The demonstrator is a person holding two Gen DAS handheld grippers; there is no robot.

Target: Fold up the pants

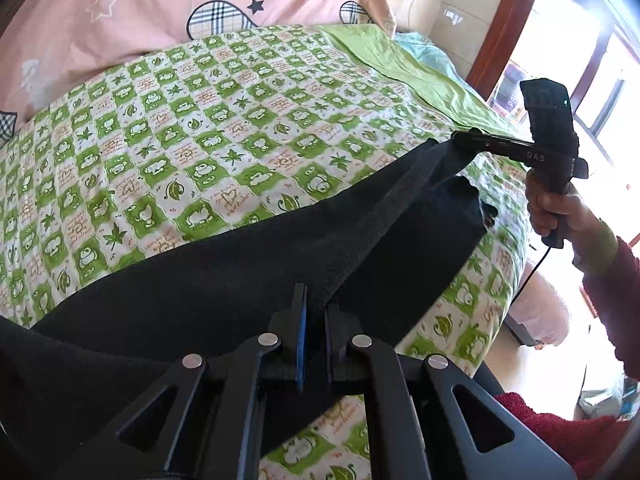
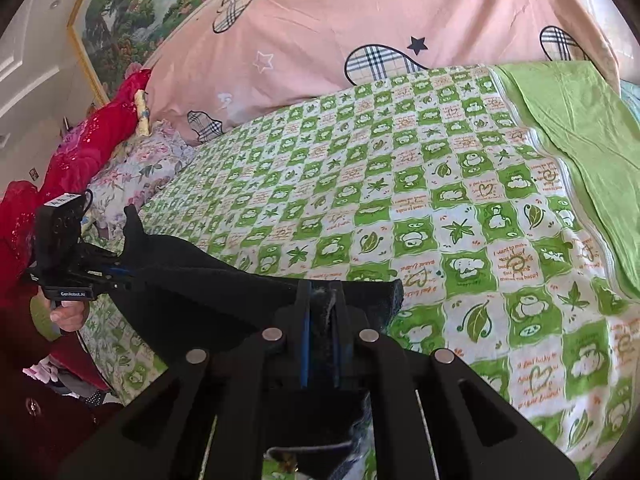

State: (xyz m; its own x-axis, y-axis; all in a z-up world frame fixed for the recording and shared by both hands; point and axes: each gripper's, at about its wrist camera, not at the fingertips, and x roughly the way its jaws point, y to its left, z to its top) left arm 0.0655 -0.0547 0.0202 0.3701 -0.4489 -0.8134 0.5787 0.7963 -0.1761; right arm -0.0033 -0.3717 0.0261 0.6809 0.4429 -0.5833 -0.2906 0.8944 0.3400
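Left wrist view: the left tool (image 1: 316,312) is clenched on an edge of the pants (image 1: 240,264), black and soft with a fine knit texture. The cloth stretches taut from its blue-lined fingers up and to the right, where the right tool (image 1: 466,137) grips the other end. Between the two the pants hang in a sagging band over the bed (image 1: 200,120), the lower part draped on the sheet. The right tool's black body carries the letters "DAS"; a hand (image 1: 560,216) in a dark red sleeve holds its handle.

Right wrist view: the right tool (image 2: 322,300) is clamped on a thick bunched hem of the pants (image 2: 224,292), the fabric pinched between its blue pads. The cloth runs left to the left tool (image 2: 128,274), also closed on it; its body reads "GenRobot.AI". The bed sheet (image 2: 440,200) is a green and white check with leaves, hearts, cartoon animals and small orange writing, partly readable as "I want to make you happy". A pink quilt (image 2: 320,32) with plaid shapes and stars lies behind.
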